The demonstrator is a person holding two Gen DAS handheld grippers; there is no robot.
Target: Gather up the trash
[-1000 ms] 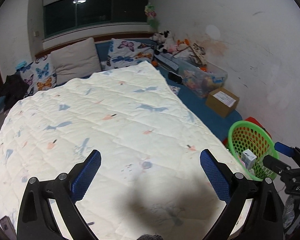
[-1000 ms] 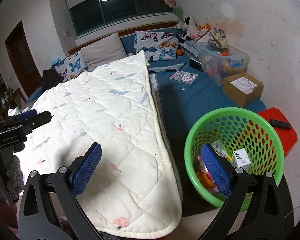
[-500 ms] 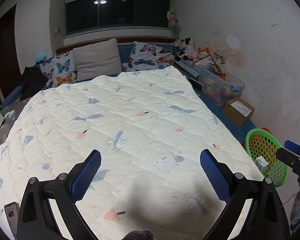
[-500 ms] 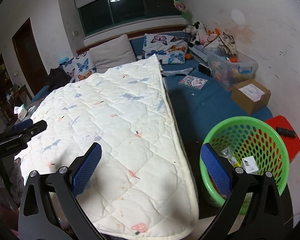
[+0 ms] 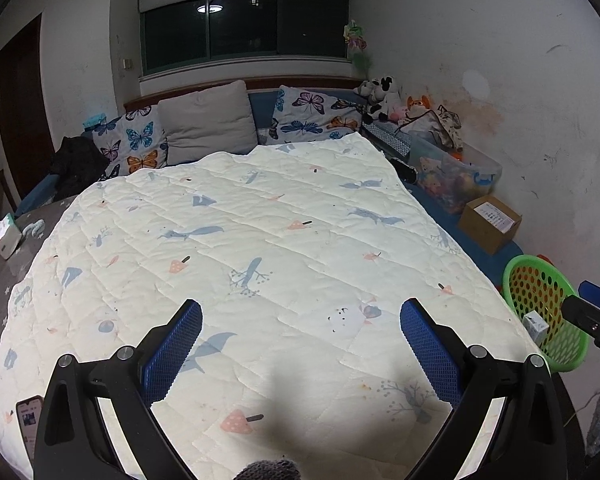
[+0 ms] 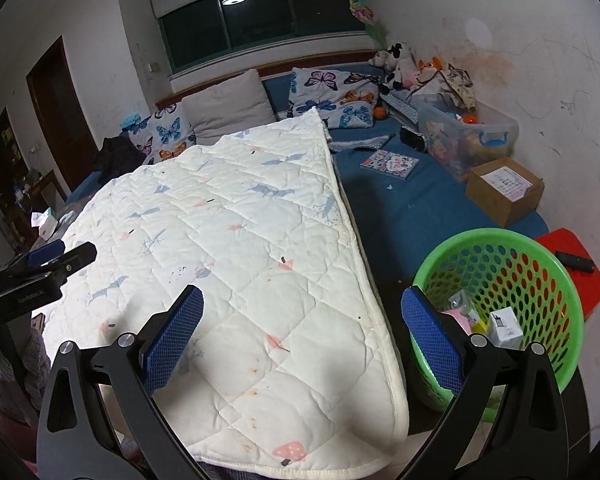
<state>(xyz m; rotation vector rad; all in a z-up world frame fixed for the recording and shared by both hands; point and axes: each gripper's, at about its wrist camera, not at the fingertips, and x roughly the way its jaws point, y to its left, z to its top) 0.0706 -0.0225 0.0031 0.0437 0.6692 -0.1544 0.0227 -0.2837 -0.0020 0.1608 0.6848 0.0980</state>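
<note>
Left two-finger blue-padded gripper (image 5: 300,340) gaping wide, gripping nothing, hovering over white quilted blanket (image 5: 260,248) | right blue-padded gripper (image 6: 302,326) likewise spread, empty, beside one green perforated plastic basket (image 6: 540,248) holding trash: small white box (image 6: 505,326), crumpled wrappers (image 6: 462,308) | versus earlier: sitting higher, further back | two butterfly pillows, one grey.

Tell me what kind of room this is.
Most likely a bedroom in a home, perhaps one a child uses: a bed under a quilted blanket, butterfly pillows against the headboard, and stuffed animals in the corner. A green basket beside the bed holds trash.
</note>
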